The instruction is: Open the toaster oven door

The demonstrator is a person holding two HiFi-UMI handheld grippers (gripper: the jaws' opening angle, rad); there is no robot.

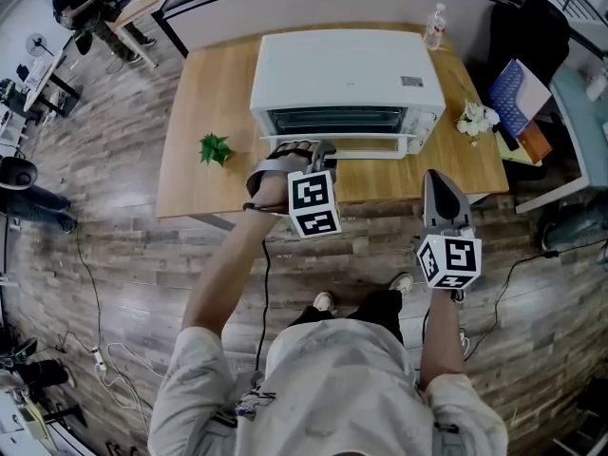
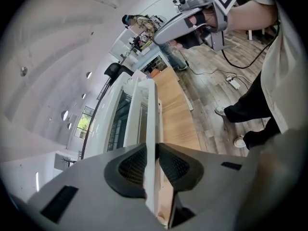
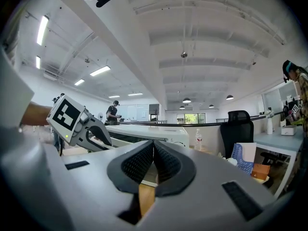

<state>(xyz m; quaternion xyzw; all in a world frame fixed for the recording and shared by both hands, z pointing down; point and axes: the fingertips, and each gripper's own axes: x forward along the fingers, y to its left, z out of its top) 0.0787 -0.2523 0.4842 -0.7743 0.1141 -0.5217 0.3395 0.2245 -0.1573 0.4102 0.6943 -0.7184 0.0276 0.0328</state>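
Observation:
A white toaster oven (image 1: pixel 347 84) stands on a wooden table (image 1: pixel 204 93), its glass door facing me. My left gripper (image 1: pixel 318 152) reaches down to the door's top edge. In the left gripper view its pads (image 2: pixel 131 166) are shut on the white handle bar (image 2: pixel 150 109), which runs up between them alongside the door glass (image 2: pixel 118 124). The door looks tipped slightly away from the oven body. My right gripper (image 1: pixel 435 180) hangs to the right, over the table's front edge, shut with nothing between its pads (image 3: pixel 139 161). It points level at the oven (image 3: pixel 154 131).
A water bottle (image 1: pixel 435 27) stands behind the oven. A small green plant (image 1: pixel 215 148) lies at the table's left, a white flower bunch (image 1: pixel 475 118) at its right. A black chair (image 1: pixel 532 36) with a blue folder (image 1: pixel 518 93) stands further right. Cables cross the wood floor (image 1: pixel 104 255).

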